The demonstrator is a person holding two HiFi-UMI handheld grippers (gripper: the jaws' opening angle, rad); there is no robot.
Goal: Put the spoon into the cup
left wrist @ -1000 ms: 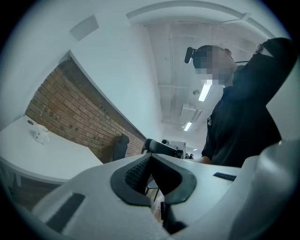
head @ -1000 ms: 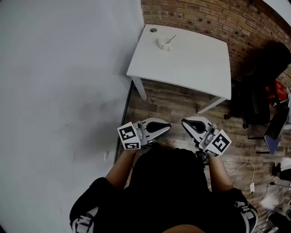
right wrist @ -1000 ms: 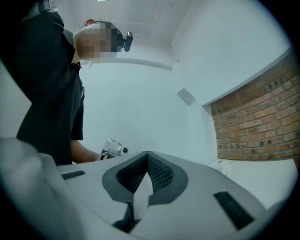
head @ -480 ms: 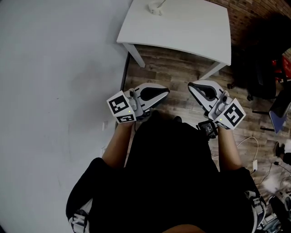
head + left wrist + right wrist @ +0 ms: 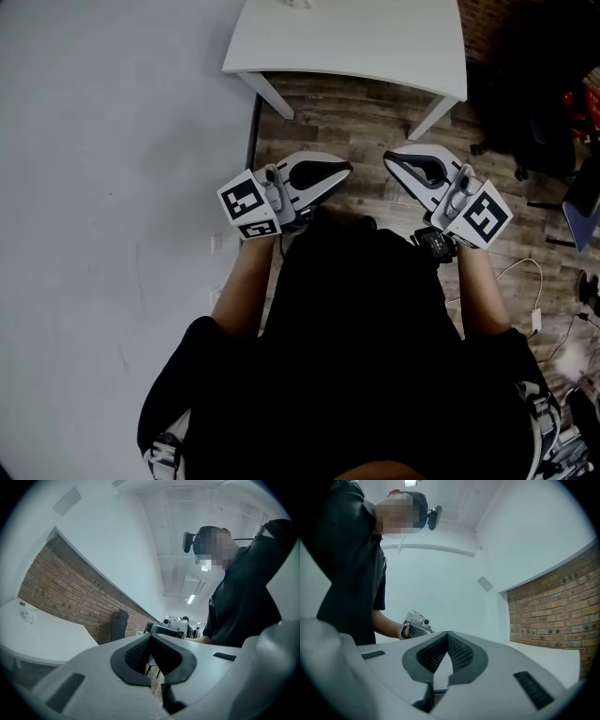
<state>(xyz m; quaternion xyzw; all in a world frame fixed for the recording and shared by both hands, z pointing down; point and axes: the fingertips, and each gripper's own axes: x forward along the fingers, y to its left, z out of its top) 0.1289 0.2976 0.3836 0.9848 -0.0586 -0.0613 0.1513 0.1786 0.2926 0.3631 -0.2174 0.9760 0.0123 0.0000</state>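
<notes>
Standing back from the table (image 5: 375, 42), you hold both tools at waist level over the wood floor (image 5: 366, 112), well apart from the work.

Left gripper (image 5: 345, 170): jaws together, pads meeting at the tip, nothing between them. Right gripper (image 5: 388, 158): jaws likewise closed, nothing between them. Neither carries the spoon.

Cup (image 5: 29, 615): a small white shape on the tabletop near the brick wall (image 5: 70, 597). The left gripper view shows it only as a speck, and the head view all but cuts it off at the top edge.

Spoon: not made out in any view. It may be standing in the cup, but at this size that cannot be told. No spoon shows on the bare part of the tabletop that the head view covers.

Progress, as a judgement: with both tools empty and away from the table, you have either finished or not begun. If the spoon sits in the cup, nothing is left. If not, everything remains: approach, find the spoon, grip it, carry it over the cup, let go.
</notes>
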